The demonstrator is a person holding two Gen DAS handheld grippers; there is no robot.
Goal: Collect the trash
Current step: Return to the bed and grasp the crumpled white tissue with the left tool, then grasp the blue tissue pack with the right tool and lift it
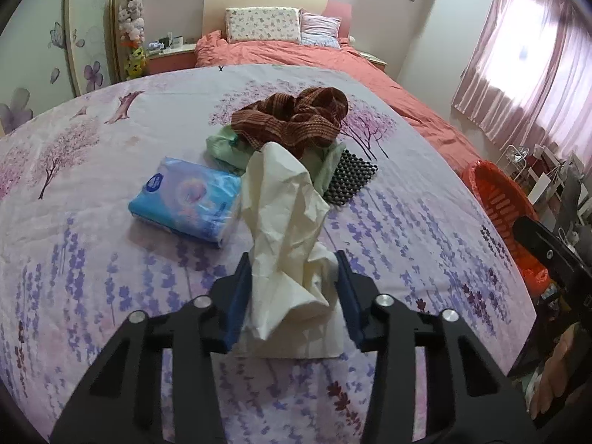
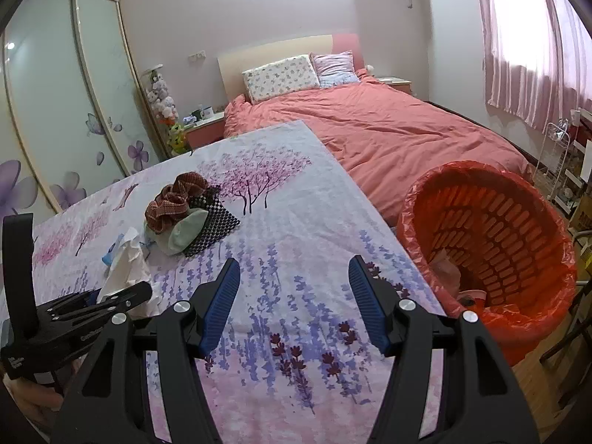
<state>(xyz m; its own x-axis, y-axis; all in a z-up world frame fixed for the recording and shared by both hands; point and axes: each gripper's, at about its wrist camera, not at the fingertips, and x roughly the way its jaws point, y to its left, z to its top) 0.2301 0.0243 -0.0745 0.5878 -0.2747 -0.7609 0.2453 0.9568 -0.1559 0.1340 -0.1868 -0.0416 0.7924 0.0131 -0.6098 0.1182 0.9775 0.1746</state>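
Here the left claw [image 1: 294,288] is clamped on a crumpled tissue [image 1: 285,229] over the table [image 1: 92,259].
The tissue's long axis runs from between the blue fingers [image 1: 236,296] up toward frame centre, its free end pointing away from the camera at the cloth pile [image 1: 292,118]; a blue tissue pack [image 1: 188,199] lies just left. In the right view, the right claw [image 2: 294,288] stands apart, holding nothing; the red-lined bin [image 2: 492,244] sits at right, beside the table.

Domestic bedroom: bed [image 2: 388,129] with coral duvet and two pillows [image 2: 281,76]; sliding wardrobe [image 2: 55,103]; pink curtains [image 2: 529,48] at window
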